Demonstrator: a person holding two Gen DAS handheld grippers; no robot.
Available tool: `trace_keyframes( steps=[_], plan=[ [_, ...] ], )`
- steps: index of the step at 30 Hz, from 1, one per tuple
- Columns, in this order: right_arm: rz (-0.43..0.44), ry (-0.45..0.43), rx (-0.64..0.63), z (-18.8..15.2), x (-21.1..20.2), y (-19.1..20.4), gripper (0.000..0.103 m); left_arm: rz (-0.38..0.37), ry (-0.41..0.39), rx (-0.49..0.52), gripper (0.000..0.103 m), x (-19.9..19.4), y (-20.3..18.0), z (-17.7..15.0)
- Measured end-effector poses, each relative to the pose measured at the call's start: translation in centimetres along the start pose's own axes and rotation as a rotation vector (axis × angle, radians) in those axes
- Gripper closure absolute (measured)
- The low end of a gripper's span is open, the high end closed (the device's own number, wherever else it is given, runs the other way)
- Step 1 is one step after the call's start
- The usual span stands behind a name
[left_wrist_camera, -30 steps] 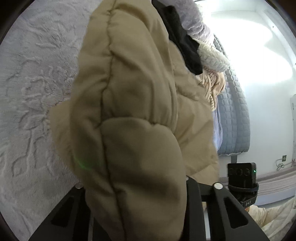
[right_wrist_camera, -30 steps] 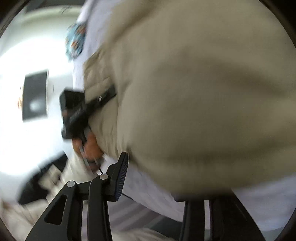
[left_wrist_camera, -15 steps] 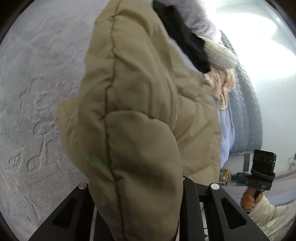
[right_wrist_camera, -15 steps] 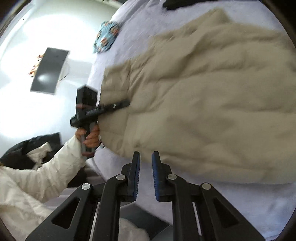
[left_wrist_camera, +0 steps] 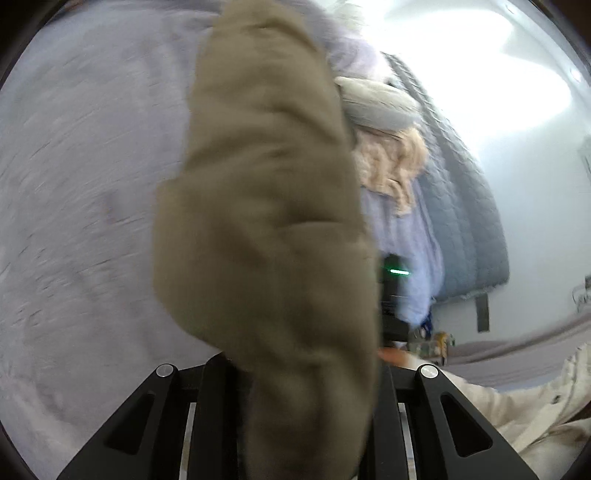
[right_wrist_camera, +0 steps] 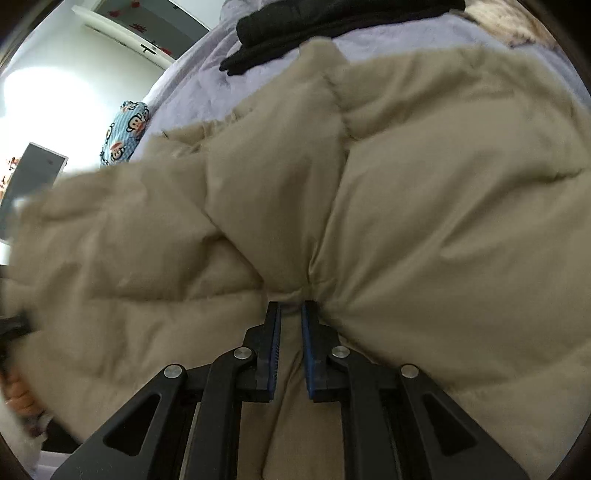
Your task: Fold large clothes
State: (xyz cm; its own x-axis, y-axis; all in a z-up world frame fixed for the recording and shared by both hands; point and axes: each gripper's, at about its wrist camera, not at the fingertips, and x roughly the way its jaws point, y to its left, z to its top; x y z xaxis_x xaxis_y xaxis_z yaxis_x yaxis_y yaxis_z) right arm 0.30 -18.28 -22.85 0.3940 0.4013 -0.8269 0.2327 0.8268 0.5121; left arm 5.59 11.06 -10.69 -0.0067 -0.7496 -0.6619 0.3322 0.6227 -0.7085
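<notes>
A tan puffer jacket (right_wrist_camera: 406,192) lies spread over the lilac bed cover (right_wrist_camera: 221,81). My right gripper (right_wrist_camera: 291,314) has its blue-padded jaws nearly closed, pinching a fold of the jacket at a quilted seam. In the left wrist view a thick fold of the same jacket (left_wrist_camera: 266,221) fills the middle and hides my fingertips; my left gripper (left_wrist_camera: 295,369) is shut on it and holds it above the cover (left_wrist_camera: 85,184). That view is blurred by motion. The right gripper's body shows behind the fold there (left_wrist_camera: 395,291).
Black clothes (right_wrist_camera: 317,26) lie at the far end of the bed. A blue cartoon-print pillow (right_wrist_camera: 125,129) sits at the left edge. A grey knit garment (left_wrist_camera: 376,107), a beige knit (left_wrist_camera: 395,166) and a blue quilt (left_wrist_camera: 469,206) lie to the right.
My right gripper let go of the jacket, came back in and closed on a seam fold. My left gripper swung with its fold, and the right gripper moved in close behind it.
</notes>
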Motion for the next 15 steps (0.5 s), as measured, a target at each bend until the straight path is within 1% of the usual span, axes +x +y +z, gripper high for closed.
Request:
trace_keyframes(
  steps=[1, 2, 3, 5, 6, 7, 8, 10, 11, 12, 13, 14, 15],
  plan=[
    [0.012, 0.008, 0.008, -0.2, 0.7, 0.3, 0.096, 0.008, 0.015, 0.022, 0.079, 0.5, -1.9, 0.2],
    [0.023, 0.015, 0.014, -0.3, 0.6, -0.8, 0.097, 0.016, 0.027, 0.033, 0.079, 1.1, -3.2, 0.4],
    [0.040, 0.025, 0.021, -0.2, 0.8, -1.2, 0.098, 0.031, 0.051, 0.045, 0.079, 2.3, -5.2, 0.7],
    [0.080, 0.051, 0.037, -0.2, 0.6, -1.8, 0.098, 0.058, 0.085, 0.062, 0.079, 4.4, -8.1, 1.3],
    [0.105, 0.068, 0.052, -0.2, 0.4, -2.3, 0.098, 0.077, 0.106, 0.072, 0.079, 6.1, -10.1, 1.8],
    [0.135, 0.088, 0.075, -0.1, -0.3, -2.9, 0.098, 0.082, 0.119, 0.078, 0.079, 7.0, -11.1, 2.2],
    [0.166, 0.089, 0.101, -0.1, -1.7, -3.8, 0.098, 0.088, 0.144, 0.099, 0.079, 8.6, -13.0, 2.6],
    [0.215, 0.041, 0.131, -0.4, -5.1, -5.5, 0.097, 0.102, 0.169, 0.120, 0.075, 10.4, -14.7, 2.8],
    [0.223, 0.012, 0.141, -0.6, -6.9, -6.5, 0.094, 0.096, 0.186, 0.125, 0.068, 11.5, -15.4, 3.0],
    [0.222, -0.024, 0.159, -1.1, -9.2, -8.1, 0.093, 0.076, 0.208, 0.122, 0.056, 13.1, -16.3, 3.3],
    [0.219, -0.044, 0.177, -1.6, -10.7, -9.3, 0.093, 0.043, 0.230, 0.105, 0.049, 14.7, -16.9, 3.5],
    [0.210, -0.067, 0.205, -2.2, -12.5, -11.1, 0.093, 0.022, 0.240, 0.096, 0.037, 15.8, -17.1, 3.7],
    [0.195, -0.084, 0.232, -2.9, -14.1, -12.8, 0.093, -0.022, 0.254, 0.091, 0.033, 17.5, -17.6, 3.9]
  ],
)
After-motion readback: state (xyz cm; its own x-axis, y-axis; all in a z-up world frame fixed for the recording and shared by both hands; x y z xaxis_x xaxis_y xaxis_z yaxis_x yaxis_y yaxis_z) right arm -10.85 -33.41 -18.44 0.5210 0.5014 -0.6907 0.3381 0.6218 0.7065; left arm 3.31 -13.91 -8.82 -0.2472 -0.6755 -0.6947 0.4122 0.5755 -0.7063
